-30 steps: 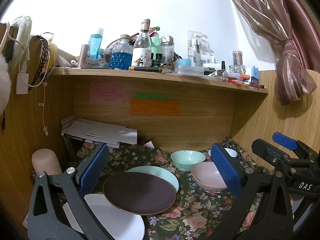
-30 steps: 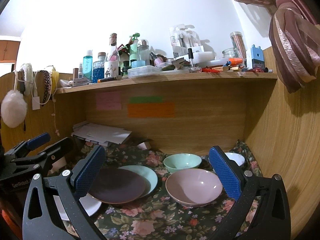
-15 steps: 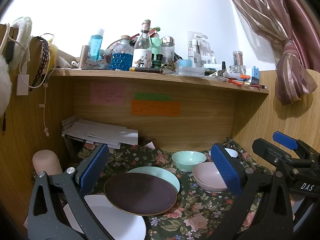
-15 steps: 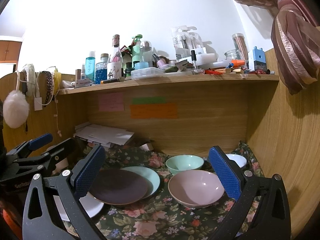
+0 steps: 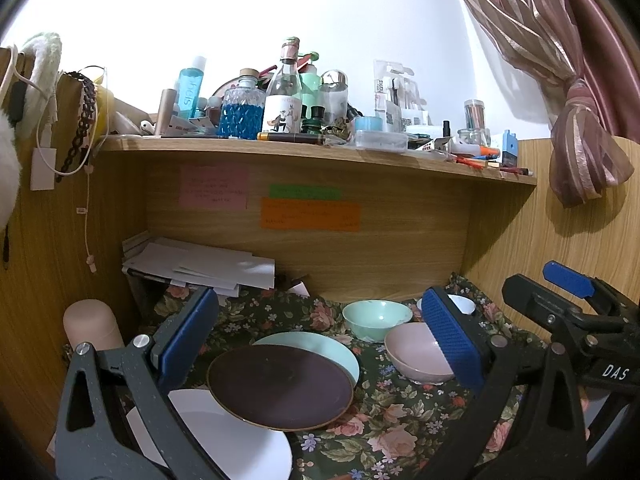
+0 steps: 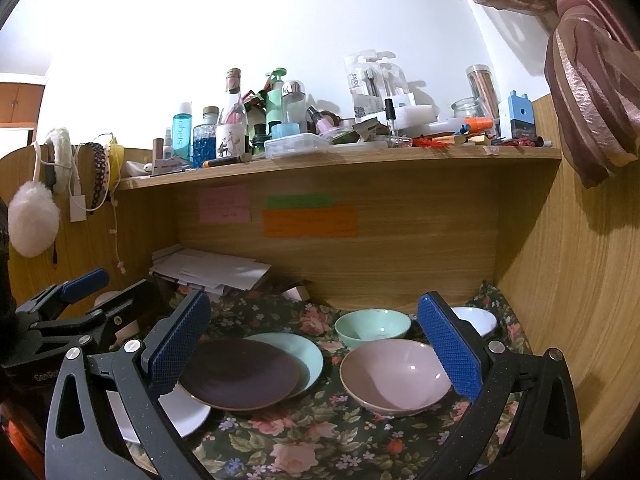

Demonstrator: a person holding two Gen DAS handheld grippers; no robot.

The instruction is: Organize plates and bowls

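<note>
Plates overlap on the floral cloth [image 5: 400, 432]: brown plate [image 5: 280, 386] on top. Both grippers, left gripper [image 5: 320, 344] and right gripper [image 6: 316, 344], hover spread wide, empty. Better to approach the brown plate low, pinching its rim squarely.

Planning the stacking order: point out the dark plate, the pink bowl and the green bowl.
dark plate [image 5: 280, 386], left wrist view, centre of its face
pink bowl [image 6: 394, 376], right wrist view, inner bottom
green bowl [image 6: 372, 326], right wrist view, inside

"DAS" on right gripper [image 5: 568, 344] | "GenRo…" partial on left gripper [image 6: 80, 320] | sticky notes [image 5: 310, 214]: writing unreadable
</note>
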